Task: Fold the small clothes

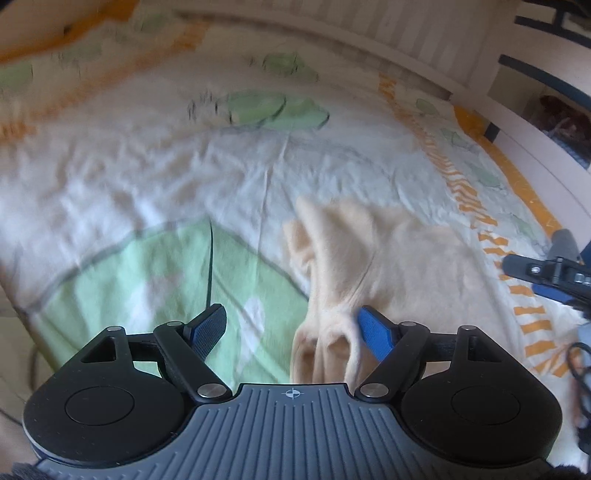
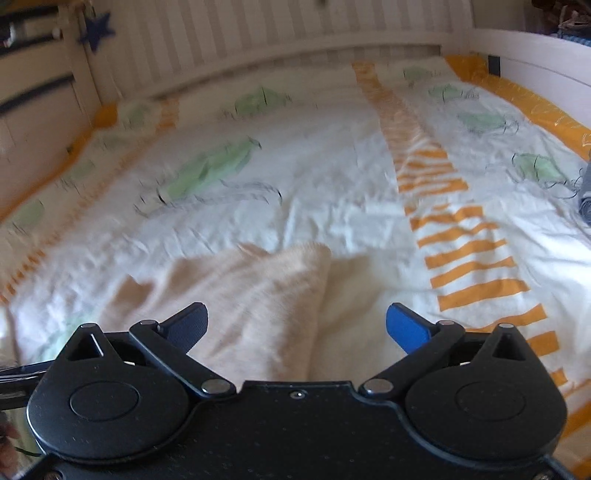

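A small cream garment (image 1: pixel 388 251) lies rumpled on the patterned bed sheet (image 1: pixel 147 166). In the left wrist view one bunched end of it rises beside the inner face of the right-hand finger (image 1: pixel 373 332) of my left gripper (image 1: pixel 291 330). That gripper's jaws stand wide apart, and the other finger is clear of the cloth. My right gripper (image 1: pixel 532 267) shows at the right edge, beyond the garment. In the right wrist view my right gripper (image 2: pixel 295 325) is open above the cream garment (image 2: pixel 251 288), which lies flat below with a fold running down its middle.
The sheet (image 2: pixel 314 177) is white with green patches and orange stripes and covers the whole bed. A white slatted headboard (image 2: pixel 258 33) closes the far side, with a white side rail (image 2: pixel 535 55) at the right. A dark blue-grey item (image 2: pixel 585 195) lies at the right edge.
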A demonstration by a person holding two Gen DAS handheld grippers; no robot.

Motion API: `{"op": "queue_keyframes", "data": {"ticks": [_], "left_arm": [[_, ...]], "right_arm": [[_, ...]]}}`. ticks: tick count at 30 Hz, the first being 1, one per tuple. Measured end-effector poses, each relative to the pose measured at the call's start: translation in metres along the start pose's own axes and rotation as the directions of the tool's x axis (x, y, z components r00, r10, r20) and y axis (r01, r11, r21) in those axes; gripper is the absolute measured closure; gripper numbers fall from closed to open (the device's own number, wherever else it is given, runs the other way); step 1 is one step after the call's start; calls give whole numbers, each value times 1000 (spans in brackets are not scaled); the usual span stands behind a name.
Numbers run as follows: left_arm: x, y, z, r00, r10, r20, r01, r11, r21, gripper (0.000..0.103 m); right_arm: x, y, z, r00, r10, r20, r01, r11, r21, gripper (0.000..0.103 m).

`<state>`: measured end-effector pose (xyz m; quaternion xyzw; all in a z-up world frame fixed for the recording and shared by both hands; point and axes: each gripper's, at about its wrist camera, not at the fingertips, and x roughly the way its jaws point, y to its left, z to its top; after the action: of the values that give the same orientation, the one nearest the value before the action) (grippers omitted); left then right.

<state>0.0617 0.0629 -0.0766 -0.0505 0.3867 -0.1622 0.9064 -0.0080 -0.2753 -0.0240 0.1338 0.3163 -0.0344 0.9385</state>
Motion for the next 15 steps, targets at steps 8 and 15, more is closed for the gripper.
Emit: {"op": "queue_keyframes", "data": {"ticks": [8, 15], "left_arm": [[-29, -36, 9, 998, 57, 18, -59, 995, 77, 22], [-37, -54, 3, 998, 64, -24, -61, 995, 85, 1]], "right_arm": [[-23, 10, 0, 999, 2, -48, -3, 1000, -27, 0], [-39, 15, -13, 995, 55, -80, -54, 998, 20, 0]]}}
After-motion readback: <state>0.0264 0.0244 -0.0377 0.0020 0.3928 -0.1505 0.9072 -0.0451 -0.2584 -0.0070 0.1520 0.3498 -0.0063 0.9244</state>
